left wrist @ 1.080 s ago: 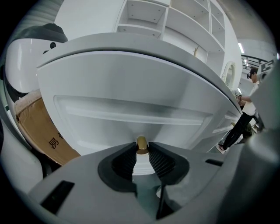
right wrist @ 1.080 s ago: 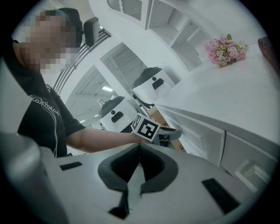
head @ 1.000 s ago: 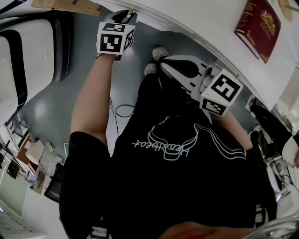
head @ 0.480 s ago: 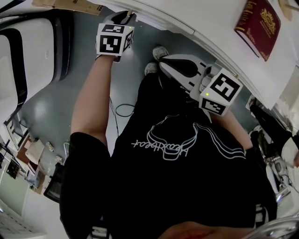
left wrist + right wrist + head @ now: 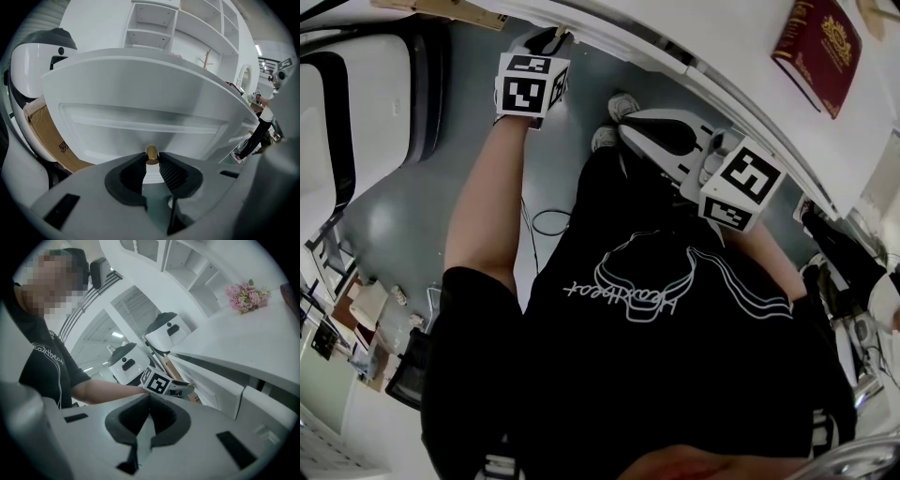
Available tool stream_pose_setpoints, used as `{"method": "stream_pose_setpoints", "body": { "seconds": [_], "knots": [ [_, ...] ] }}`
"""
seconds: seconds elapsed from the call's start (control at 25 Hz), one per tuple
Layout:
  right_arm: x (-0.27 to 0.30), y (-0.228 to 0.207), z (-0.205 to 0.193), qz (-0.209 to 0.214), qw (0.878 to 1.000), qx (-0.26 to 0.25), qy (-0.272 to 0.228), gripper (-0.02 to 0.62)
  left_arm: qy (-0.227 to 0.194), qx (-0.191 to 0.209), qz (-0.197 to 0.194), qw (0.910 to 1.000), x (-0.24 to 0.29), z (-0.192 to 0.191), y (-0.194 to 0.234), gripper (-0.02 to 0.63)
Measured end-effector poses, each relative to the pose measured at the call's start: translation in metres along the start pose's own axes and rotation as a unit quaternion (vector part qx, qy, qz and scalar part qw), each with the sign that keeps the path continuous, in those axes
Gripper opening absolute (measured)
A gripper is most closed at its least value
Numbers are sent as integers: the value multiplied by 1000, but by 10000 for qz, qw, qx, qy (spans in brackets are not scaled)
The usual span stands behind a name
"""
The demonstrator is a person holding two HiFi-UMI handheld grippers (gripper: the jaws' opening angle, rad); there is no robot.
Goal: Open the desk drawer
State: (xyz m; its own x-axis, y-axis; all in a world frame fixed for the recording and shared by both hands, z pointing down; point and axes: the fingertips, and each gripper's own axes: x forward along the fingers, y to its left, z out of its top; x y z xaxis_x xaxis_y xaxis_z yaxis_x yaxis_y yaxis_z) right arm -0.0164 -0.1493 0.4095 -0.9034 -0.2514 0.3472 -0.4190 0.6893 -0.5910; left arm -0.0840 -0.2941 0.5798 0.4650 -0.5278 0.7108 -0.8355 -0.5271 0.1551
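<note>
**Knob gripped – the pull comes next**

Head view: the left claw reaches out to the front of the drawer, which sits just under the edge of the table. The right claw hangs back near the person's body, well apart from the drawer. One dark red book lies on the table, far to the right of both claws.

Left gripper view: the left claw is clenched on the single brass knob, a pad on either side of it. The white drawer front rises directly beyond the tips.

Right gripper view: the right claw is clenched on nothing, its pads meeting. The left claw shows ahead of it at the drawer, and one bunch of pink flowers stands far above and right.

The step in hand looks like the grasp – the next move calls for a straight, level pull toward the body, without loosening the grip on the knob. In all: two claws, one knob held, one drawer.
</note>
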Motion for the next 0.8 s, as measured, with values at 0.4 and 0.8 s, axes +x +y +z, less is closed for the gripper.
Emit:
{"method": "stream_pose_setpoints", "body": {
  "seconds": [0.4, 0.8],
  "knots": [
    [5, 11, -4, -4, 10000, -67, 2, 6, -5, -14, -13, 10000, -14, -15, -2, 89],
    [12, 25, -9, -2, 10000, -90, -4, 6, -23, 9, -61, 10000, -27, -28, -3, 89]
  ]
}}
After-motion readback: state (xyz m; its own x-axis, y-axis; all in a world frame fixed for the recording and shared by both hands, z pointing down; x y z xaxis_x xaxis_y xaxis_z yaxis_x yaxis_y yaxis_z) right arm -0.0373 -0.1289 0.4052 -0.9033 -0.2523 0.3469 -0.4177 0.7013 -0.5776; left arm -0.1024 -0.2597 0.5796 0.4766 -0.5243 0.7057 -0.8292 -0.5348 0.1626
